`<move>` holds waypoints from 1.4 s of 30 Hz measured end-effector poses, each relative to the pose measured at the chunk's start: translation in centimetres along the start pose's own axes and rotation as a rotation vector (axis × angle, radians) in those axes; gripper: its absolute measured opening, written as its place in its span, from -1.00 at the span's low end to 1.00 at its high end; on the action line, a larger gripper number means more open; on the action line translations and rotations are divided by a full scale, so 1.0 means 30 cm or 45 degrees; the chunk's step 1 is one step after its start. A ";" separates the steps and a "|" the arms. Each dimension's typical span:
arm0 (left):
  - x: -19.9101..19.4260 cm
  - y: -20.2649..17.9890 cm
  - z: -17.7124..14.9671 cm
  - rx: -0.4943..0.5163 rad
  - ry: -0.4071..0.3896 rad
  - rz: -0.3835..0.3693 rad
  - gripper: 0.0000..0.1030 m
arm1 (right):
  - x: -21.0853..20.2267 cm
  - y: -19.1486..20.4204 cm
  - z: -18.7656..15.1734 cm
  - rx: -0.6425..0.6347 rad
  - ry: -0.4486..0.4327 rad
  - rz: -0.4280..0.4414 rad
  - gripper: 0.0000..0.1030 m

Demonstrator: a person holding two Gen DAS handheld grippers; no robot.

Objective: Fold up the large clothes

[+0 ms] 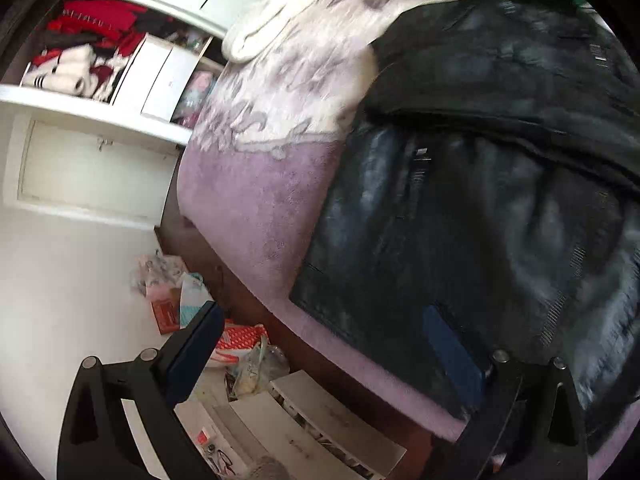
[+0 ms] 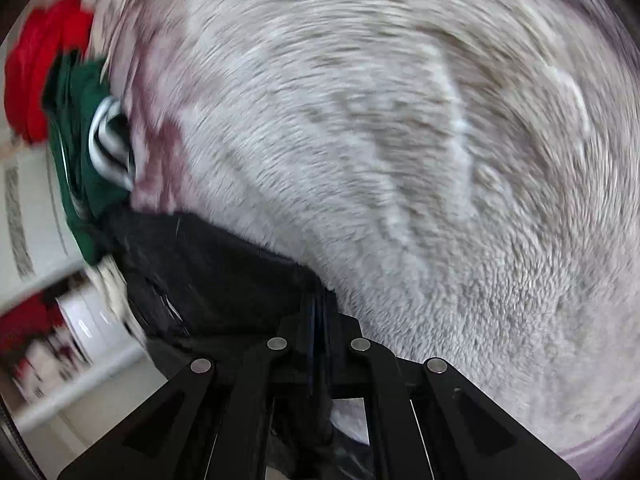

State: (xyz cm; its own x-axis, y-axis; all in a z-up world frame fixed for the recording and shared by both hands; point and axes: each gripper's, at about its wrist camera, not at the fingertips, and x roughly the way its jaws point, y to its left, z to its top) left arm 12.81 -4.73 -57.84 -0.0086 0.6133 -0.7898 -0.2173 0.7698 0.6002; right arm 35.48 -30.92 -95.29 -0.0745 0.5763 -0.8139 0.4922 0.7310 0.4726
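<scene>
Across the bed's (image 1: 248, 216) near edge the black jacket (image 1: 480, 200) lies barely folded, left claw (image 1: 320, 344) wide, right claw (image 2: 320, 320) pinching its fabric.

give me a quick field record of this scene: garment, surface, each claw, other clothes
garment: black jacket, spread on the bed
surface: fleecy lilac blanket
left claw: open, holding nothing, at the jacket's hem
right claw: shut on black jacket fabric
other clothes: green garment and red garment beyond the jacket
image: motion-blurred
</scene>
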 end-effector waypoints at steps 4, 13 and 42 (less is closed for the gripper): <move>-0.158 -0.103 -0.063 0.100 -0.066 -0.085 1.00 | -0.124 0.067 -0.059 -0.178 0.057 -0.073 -0.10; -0.281 -0.553 -0.271 0.352 -0.066 -0.281 1.00 | -0.351 -0.197 -0.242 -0.304 0.082 -0.237 0.05; -0.094 -0.749 -0.274 0.471 -0.332 0.127 -0.72 | -0.004 -0.165 -0.117 -0.316 0.233 0.405 0.45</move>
State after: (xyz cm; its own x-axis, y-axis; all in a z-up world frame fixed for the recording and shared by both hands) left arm 9.68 -25.21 -70.16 0.2439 0.6753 -0.6961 0.1354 0.6870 0.7139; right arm 30.01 -33.31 -96.33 -0.1162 0.8255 -0.5524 0.2936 0.5598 0.7748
